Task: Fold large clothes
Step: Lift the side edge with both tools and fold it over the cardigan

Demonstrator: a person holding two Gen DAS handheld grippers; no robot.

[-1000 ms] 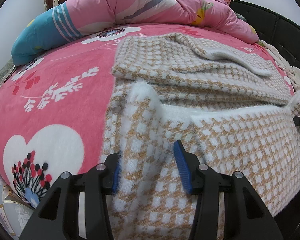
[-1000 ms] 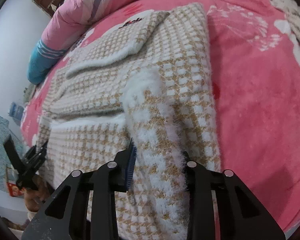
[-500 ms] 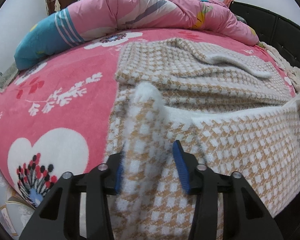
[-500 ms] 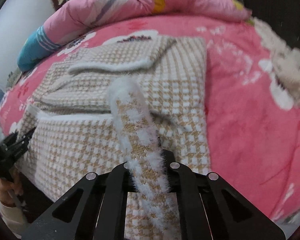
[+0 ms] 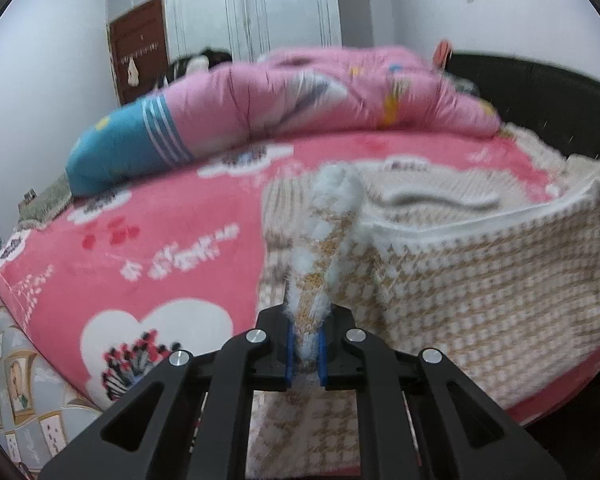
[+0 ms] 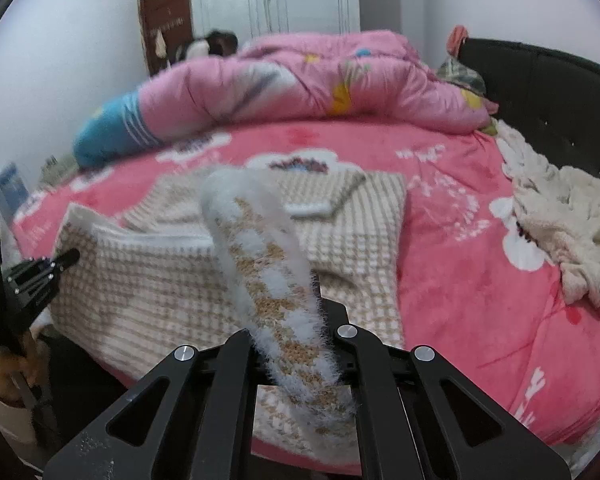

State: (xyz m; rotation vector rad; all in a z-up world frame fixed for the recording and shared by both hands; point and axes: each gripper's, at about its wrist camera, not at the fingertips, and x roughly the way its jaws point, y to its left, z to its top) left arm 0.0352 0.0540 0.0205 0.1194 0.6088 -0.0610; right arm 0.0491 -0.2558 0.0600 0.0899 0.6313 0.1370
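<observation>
Fingers of the left gripper (image 5: 304, 354) have just been closing and now pinch a fuzzy hem corner of the houndstooth sweater (image 5: 480, 292); the right gripper (image 6: 300, 344) clamps the opposite corner. The sweater lies on the pink blanket (image 5: 140, 248) at the bed's near edge, its far part with a sleeve (image 6: 324, 196) already folded flat across the body. Judging by this, the sleeves are in and the bottom-up fold is barely begun; carrying the hem toward the collar remains.
</observation>
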